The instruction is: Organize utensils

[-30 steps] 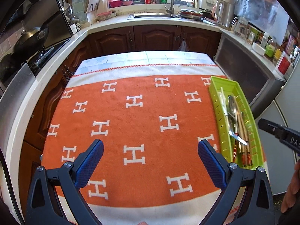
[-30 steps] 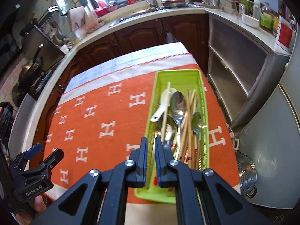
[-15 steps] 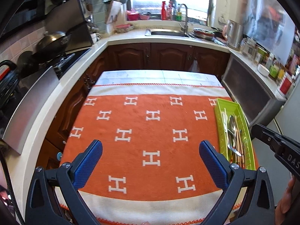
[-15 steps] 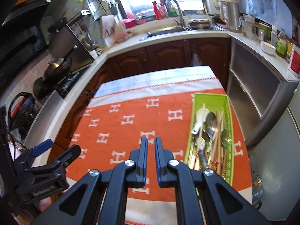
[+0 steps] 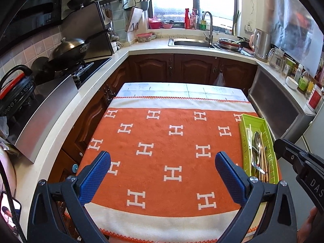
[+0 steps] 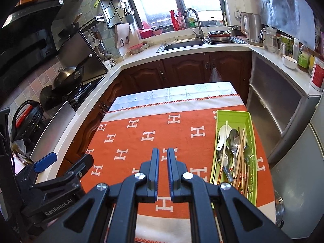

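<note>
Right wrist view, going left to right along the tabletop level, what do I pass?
Left tongs → right tongs → green tray holding white spoon, metal spoons and chopsticks → grey cabinet.

Bright daylight from the overexposed glass window (image 5: pixel 172 0) far ahead of the tool. Sharp mid-frame; strong fisheye bending and dark vignetting at edges. Soft, faint shadows, perhaps slight blur near corners.
</note>
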`<move>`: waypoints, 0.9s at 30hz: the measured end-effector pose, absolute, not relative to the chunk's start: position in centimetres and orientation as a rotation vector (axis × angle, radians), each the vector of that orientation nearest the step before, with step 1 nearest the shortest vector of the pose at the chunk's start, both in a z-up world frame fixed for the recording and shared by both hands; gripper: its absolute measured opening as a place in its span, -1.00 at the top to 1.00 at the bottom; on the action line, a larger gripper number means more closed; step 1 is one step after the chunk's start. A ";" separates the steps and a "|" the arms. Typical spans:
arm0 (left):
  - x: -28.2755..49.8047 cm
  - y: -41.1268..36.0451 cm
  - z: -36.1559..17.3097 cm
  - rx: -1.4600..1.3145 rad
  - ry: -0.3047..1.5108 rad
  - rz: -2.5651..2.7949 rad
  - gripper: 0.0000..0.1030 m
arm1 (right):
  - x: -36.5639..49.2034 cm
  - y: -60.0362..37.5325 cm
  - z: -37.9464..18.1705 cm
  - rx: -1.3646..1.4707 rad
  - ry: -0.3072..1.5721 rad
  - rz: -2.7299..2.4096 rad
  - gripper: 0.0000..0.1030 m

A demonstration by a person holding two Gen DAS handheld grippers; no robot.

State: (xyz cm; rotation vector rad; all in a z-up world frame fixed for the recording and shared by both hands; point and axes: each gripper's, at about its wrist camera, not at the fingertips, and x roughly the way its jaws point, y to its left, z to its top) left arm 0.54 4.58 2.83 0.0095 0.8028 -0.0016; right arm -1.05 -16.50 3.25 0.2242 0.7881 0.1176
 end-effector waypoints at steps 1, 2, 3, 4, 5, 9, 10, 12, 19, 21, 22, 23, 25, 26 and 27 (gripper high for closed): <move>0.5 4.5 2.8 0.010 0.805 -0.003 -0.98 | -1.1 -16.4 3.2 0.222 0.789 0.117 0.85; 0.6 4.5 2.7 0.009 0.808 -0.007 -0.98 | -1.1 -16.3 3.2 0.219 0.791 0.116 0.85; 0.6 4.5 2.7 0.006 0.809 -0.009 -0.98 | -1.1 -16.2 3.2 0.216 0.794 0.114 0.85; 0.6 4.5 2.6 0.004 0.810 -0.011 -0.98 | -1.1 -16.1 3.1 0.215 0.798 0.112 0.85; 0.7 4.4 2.6 0.003 0.813 -0.013 -0.98 | -1.1 -16.1 3.0 0.215 0.801 0.111 0.85; 0.8 4.2 2.3 0.008 0.821 -0.022 -0.98 | -1.1 -15.8 2.9 0.209 0.809 0.109 0.85; 0.8 4.1 2.3 0.010 0.824 -0.023 -0.98 | -1.0 -15.6 2.9 0.204 0.809 0.108 0.85; 0.8 4.0 2.2 0.013 0.828 -0.027 -0.98 | -1.1 -15.4 3.0 0.195 0.806 0.107 0.85; 1.1 3.8 2.0 0.020 0.839 -0.035 -0.98 | -1.0 -15.2 3.0 0.188 0.808 0.103 0.85; 1.1 3.8 1.9 0.019 0.840 -0.035 -0.98 | -1.0 -15.2 3.0 0.187 0.808 0.102 0.85; 1.2 3.7 1.9 0.019 0.841 -0.036 -0.98 | -0.9 -15.2 3.0 0.185 0.808 0.102 0.85; 1.2 3.7 1.9 0.019 0.843 -0.039 -0.98 | -0.9 -15.2 3.0 0.186 0.810 0.103 0.85; 1.3 3.7 1.8 0.020 0.846 -0.042 -0.98 | -1.0 -15.2 3.0 0.188 0.809 0.103 0.85; 1.3 3.6 1.7 0.021 0.847 -0.044 -0.98 | -0.9 -15.1 3.0 0.187 0.809 0.102 0.85; 1.4 3.6 1.7 0.021 0.849 -0.045 -0.98 | -0.9 -15.1 3.0 0.186 0.810 0.102 0.85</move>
